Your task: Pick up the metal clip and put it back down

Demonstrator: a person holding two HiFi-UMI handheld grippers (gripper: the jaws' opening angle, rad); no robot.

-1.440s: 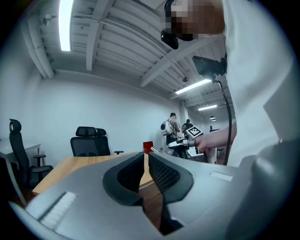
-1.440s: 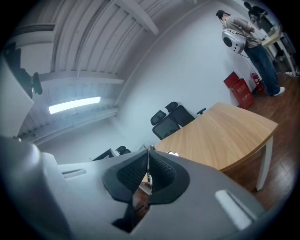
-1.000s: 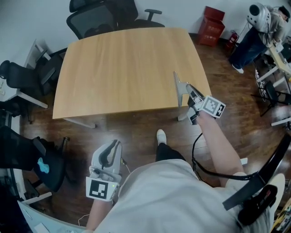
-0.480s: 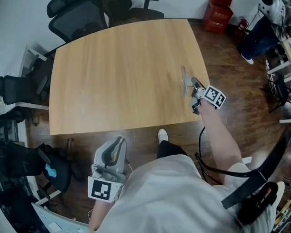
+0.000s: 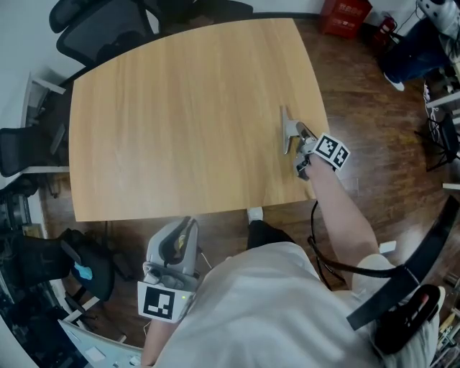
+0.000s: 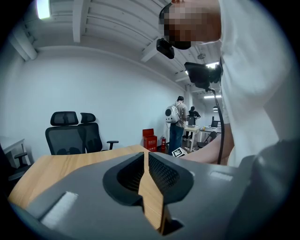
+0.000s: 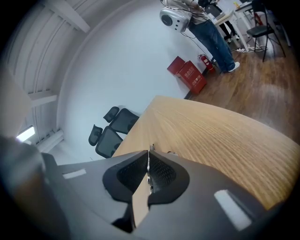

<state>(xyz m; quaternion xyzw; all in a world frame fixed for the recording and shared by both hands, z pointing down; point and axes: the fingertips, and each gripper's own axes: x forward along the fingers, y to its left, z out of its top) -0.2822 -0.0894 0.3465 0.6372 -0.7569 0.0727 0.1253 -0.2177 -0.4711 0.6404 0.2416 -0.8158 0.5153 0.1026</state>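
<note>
The metal clip [image 5: 286, 128] is a grey strip, pinched in my right gripper [image 5: 297, 138] over the right side of the wooden table [image 5: 180, 115]. In the right gripper view only a thin metal edge of the clip [image 7: 150, 161] shows between the closed pads, low above the wood. I cannot tell whether it touches the tabletop. My left gripper [image 5: 180, 237] hangs off the table, in front of its near edge, beside the person's body. Its jaws meet at the tips with nothing between them, as the left gripper view shows [image 6: 146, 157].
Black office chairs [image 5: 108, 29] stand at the table's far side. Red boxes [image 5: 346, 16] and a standing person [image 5: 413, 54] are at the far right. A dark bag [image 5: 79, 269] lies on the floor at the left. The person's shoe [image 5: 254, 214] is under the near edge.
My right gripper has carried the clip from the table's near right corner further in over the tabletop and lower. The left gripper has shifted slightly, staying off the table.
</note>
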